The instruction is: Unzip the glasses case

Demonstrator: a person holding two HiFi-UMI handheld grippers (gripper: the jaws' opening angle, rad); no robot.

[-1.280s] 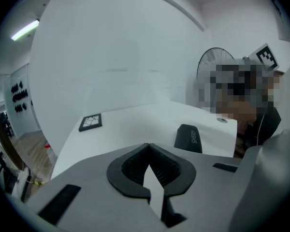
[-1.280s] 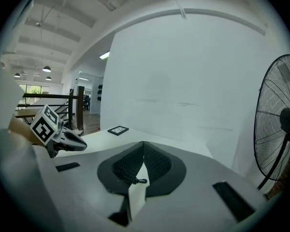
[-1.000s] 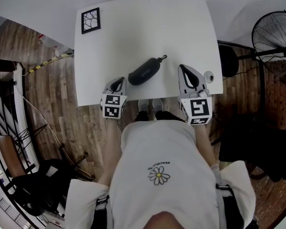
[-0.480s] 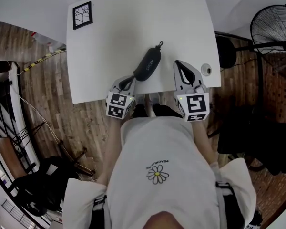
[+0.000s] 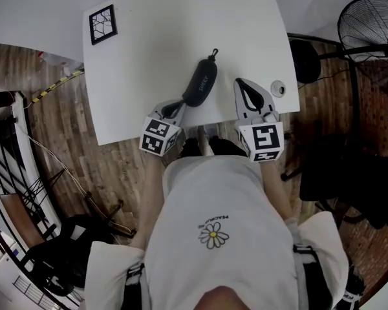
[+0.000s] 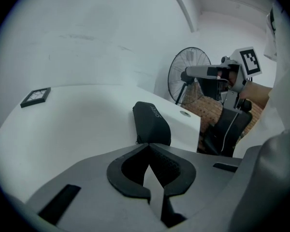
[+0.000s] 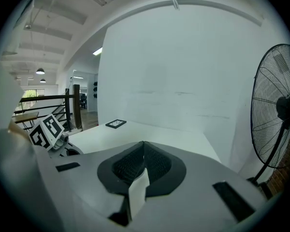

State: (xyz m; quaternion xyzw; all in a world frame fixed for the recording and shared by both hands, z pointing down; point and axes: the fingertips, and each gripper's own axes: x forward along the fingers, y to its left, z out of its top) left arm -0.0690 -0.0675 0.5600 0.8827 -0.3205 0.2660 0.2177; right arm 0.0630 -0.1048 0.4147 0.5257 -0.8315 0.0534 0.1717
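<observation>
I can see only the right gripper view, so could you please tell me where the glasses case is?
Observer: The glasses case lies on the white table, left of the right gripper, out of your frame.
Operator: Is the left gripper on it?
Observer: The left gripper is shut and empty, with its tips right at the case's near end. I can't tell if they touch.
Operator: Which end has the loop?
Observer: The small loop is at the far end, away from the person.
</observation>
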